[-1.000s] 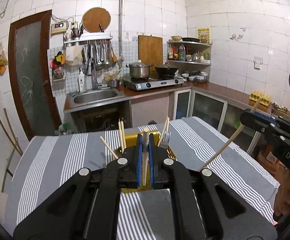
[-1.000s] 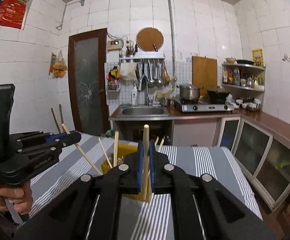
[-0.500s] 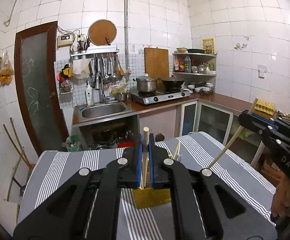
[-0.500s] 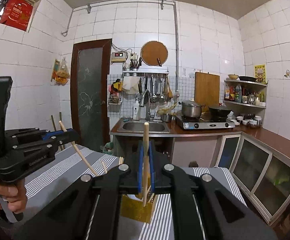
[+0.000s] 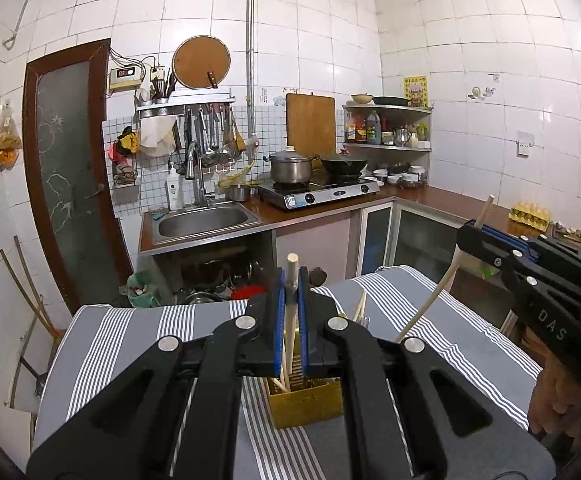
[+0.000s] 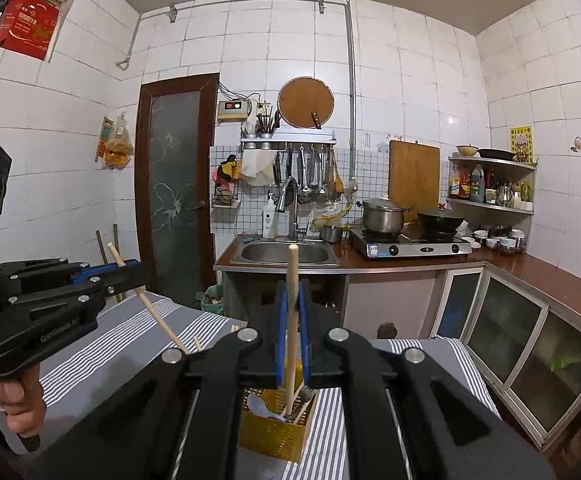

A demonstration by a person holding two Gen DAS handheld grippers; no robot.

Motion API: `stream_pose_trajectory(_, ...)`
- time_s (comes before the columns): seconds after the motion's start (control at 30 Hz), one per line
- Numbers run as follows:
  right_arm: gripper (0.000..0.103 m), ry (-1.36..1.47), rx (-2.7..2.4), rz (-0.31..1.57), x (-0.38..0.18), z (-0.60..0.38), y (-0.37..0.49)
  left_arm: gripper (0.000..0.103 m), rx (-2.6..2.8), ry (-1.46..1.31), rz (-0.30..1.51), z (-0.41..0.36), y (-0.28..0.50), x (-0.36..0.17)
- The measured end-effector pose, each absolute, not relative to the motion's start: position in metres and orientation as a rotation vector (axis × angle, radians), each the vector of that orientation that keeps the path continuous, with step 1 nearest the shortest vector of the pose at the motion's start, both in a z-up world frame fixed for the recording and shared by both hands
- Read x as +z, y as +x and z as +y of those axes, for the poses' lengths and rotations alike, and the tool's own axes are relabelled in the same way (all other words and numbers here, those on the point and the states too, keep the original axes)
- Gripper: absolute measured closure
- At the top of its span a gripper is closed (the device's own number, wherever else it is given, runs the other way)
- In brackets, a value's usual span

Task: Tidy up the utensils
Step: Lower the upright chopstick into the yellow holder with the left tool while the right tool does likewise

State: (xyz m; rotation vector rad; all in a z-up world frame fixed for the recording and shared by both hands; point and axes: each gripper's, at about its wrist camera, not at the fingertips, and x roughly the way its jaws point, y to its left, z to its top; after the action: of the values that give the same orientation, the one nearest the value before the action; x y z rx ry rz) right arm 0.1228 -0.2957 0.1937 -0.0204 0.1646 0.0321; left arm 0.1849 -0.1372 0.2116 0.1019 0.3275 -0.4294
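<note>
Lowered since a second ago, both claws, left point(image 5: 291, 322) and right point(image 6: 292, 334), each clench a light, stiff chopstick point(image 5: 290, 312) mid-shaft, tips entering the yellow holder point(image 5: 304, 404) on the table point(image 5: 102, 344).

The right gripper point(image 6: 291, 330) is clamping 1 chopstick point(image 6: 291, 304) upright above the yellow holder point(image 6: 272, 436). The left gripper point(image 6: 130, 276) is gripping another chopstick point(image 6: 158, 318), tilting toward the holder.
</note>
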Motion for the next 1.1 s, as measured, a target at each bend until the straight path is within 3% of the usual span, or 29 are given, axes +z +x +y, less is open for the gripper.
stream_pose_trajectory(1.1,0.097,-0.008,0.052,0.266,0.163,-0.297,0.205,0.098,-0.46,0.108,0.453,-0.153,0.251,0.174)
